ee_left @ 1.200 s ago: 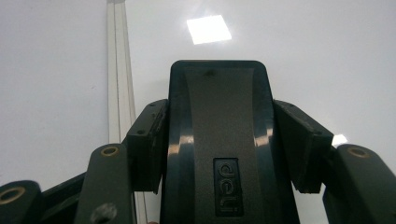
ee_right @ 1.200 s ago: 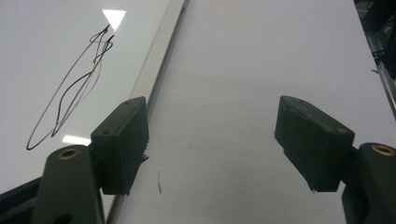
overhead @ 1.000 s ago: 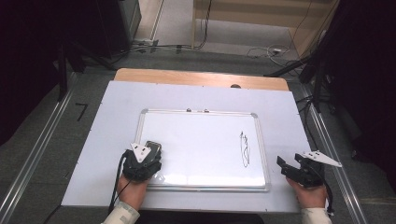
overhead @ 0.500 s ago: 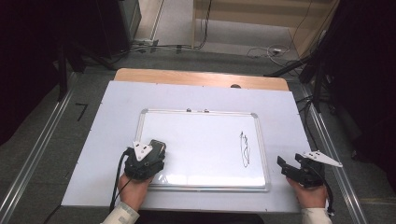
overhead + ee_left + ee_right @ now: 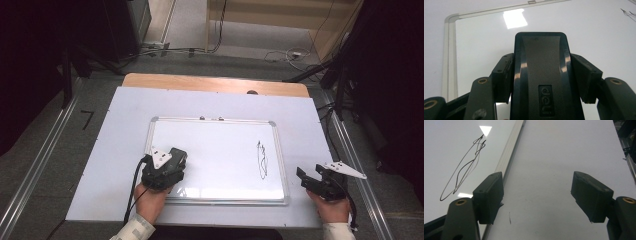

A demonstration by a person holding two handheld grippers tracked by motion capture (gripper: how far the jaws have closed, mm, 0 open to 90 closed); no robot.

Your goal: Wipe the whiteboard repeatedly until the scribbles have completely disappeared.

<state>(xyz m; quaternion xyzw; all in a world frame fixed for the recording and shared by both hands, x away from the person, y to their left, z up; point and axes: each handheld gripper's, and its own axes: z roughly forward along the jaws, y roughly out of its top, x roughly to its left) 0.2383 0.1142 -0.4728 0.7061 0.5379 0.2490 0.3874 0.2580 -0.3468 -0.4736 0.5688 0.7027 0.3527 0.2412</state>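
A white whiteboard [image 5: 220, 145] with a silver frame lies flat on the table. A black scribble [image 5: 261, 160] marks its right part, seen again in the right gripper view as the scribble [image 5: 465, 167]. My left gripper [image 5: 171, 162] rests over the board's lower left corner, shut on a black eraser [image 5: 540, 50] that sticks out forward between its pads [image 5: 504, 75]. My right gripper [image 5: 309, 176] sits on the table just right of the board's frame [image 5: 509, 152]. It stands open [image 5: 536, 195] with nothing between its jaws.
A white sheet [image 5: 125, 115] covers the table under the board, with a wooden edge [image 5: 215, 82] at the far side. Metal rails [image 5: 40, 165] run along both sides, and cables [image 5: 280, 52] lie on the floor beyond.
My left gripper with the eraser has edged slightly right, further onto the board. The right gripper has stayed put.
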